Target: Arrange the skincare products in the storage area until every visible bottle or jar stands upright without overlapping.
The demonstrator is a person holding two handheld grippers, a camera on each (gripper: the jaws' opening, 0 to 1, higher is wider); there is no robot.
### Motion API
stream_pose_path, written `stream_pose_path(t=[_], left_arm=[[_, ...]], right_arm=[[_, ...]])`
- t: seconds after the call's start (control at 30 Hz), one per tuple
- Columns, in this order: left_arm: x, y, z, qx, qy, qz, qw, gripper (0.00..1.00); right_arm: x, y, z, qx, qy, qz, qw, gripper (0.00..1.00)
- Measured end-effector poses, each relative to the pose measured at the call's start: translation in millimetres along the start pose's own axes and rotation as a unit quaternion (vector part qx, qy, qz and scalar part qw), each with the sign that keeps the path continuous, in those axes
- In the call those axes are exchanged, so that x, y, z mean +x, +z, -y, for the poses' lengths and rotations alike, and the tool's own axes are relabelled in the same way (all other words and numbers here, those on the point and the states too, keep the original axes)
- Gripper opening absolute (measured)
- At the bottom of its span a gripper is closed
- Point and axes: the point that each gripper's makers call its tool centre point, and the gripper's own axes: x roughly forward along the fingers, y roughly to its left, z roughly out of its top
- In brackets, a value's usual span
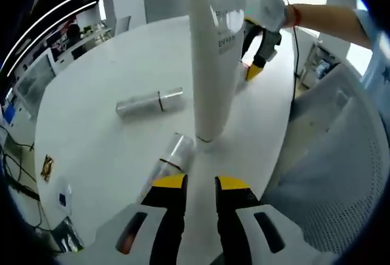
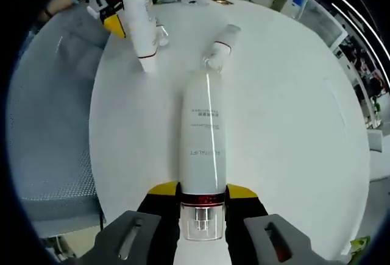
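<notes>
while my right gripper (image 2: 201, 197) is sitting at the near rim of the white table (image 2: 286, 125), its jaws are closing narrow on the clear-capped end of a large white bottle (image 2: 204, 143) that is lying flat, its body running away from me toward the table's middle. just past that bottle's far end, a small clear bottle (image 2: 220, 45) is lying on its side, close enough that i cannot tell whether the two are touching. to the right of both, the tabletop is lying bare all the way to its curved edge. to the left, the rim is running close beside the big bottle, with a grey mesh chair (image 2: 49, 125) just beyond the edge.

in the left gripper view, my left gripper (image 1: 200, 187) is hanging with its jaws a little apart and nothing between them. just ahead of the tips, a clear bottle (image 1: 167, 161) is lying tilted on the table (image 1: 91, 149), and beside it a tall white tube (image 1: 210, 52) is standing upright on its cap. further off to the left, a silvery bottle (image 1: 149, 102) is lying flat, well apart from the tube, with open surface around it. behind the tube, near the far rim, a gloved hand (image 1: 268, 8) is gripping the other gripper. near the left edge, a small brown packet (image 1: 46, 167) and a white card (image 1: 63, 197) are lying.
</notes>
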Motion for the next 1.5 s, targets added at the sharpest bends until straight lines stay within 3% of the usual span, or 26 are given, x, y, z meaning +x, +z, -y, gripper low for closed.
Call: stream_pose_path(t=[0.27,0.47,0.67,0.83,0.97,1.3,1.5], left_arm=[[2,-2.3,7.2,0.009,-0.016,-0.007,0.9998,0.21],[4,-5.9,22.5,0.036,-0.047,-0.018,0.9981,0.22],[5,-9.0,38.8,0.057,-0.084,-0.026,0.9945,0.25],[6,-11.6,47.8,0.066,-0.107,-0.031,0.9915,0.29],[5,-8.1,55.6,0.08,-0.123,-0.023,0.9889,0.32],[5,2.4,68.9,0.108,-0.145,0.006,0.9835,0.35],[9,0.4,71.7,0.128,-0.14,0.0,0.9818,0.33]], right_arm=[[-3,-0.6,-27,-0.039,0.032,0.01,0.9987,0.22],[-3,3.0,-52,-0.066,0.057,0.014,0.9961,0.23],[0,15.6,-82,-0.098,0.08,0.024,0.9917,0.23],[4,25.7,-95,-0.123,0.071,0.017,0.9897,0.24],[6,37.2,-105,-0.131,0.078,0.032,0.9878,0.24],[13,62.7,-121,-0.136,0.086,0.073,0.9844,0.24],[15,69.4,-121,-0.067,0.087,0.128,0.9857,0.27]])
